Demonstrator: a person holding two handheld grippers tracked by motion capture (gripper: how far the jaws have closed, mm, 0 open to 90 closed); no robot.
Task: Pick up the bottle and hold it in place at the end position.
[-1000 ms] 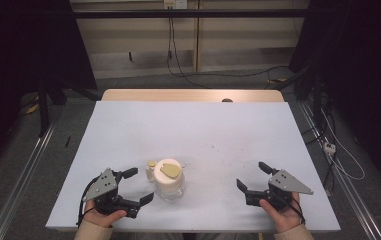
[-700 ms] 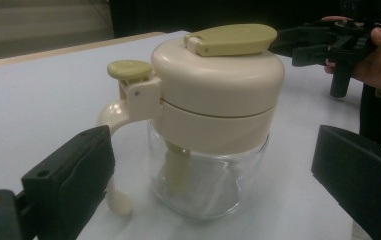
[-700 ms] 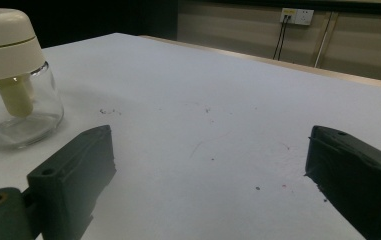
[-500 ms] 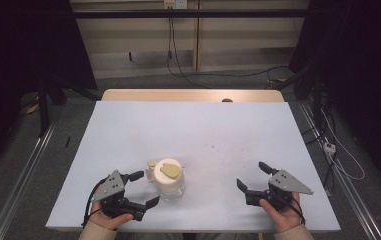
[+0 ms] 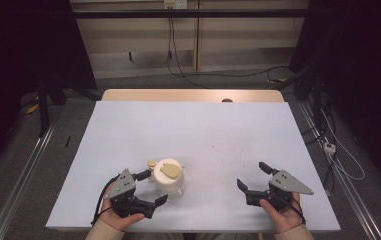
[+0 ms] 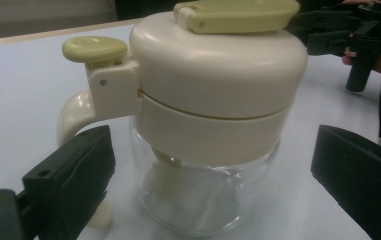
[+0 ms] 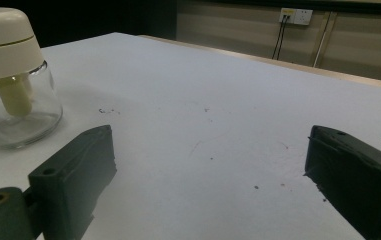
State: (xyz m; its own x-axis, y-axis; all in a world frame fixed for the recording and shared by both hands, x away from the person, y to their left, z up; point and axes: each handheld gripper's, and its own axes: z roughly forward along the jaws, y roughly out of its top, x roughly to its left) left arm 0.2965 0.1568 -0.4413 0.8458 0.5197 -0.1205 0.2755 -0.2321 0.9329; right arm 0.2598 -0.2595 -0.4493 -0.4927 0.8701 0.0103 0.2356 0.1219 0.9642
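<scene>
While both hands rest at the near edge of the worktop (image 5: pixel 198 125), the left tongs (image 5: pixel 150 187) stand spread, one jaw on each side of the jar (image 5: pixel 169 177) without touching it. That glass jar, with its cream lid and handle, stands upright just beyond them. Well apart to the right, the right tongs (image 5: pixel 252 176) are spread too, gripping nothing, over bare worktop.

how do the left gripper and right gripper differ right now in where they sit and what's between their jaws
The left gripper sits by the glass jar, jaws spread either side of it without touching. The right gripper sits apart from the jar, with bare table between its jaws. The left gripper points at the jar; the right gripper points at open tabletop. Both are open, hand-held, low near the table's front edge.
</scene>
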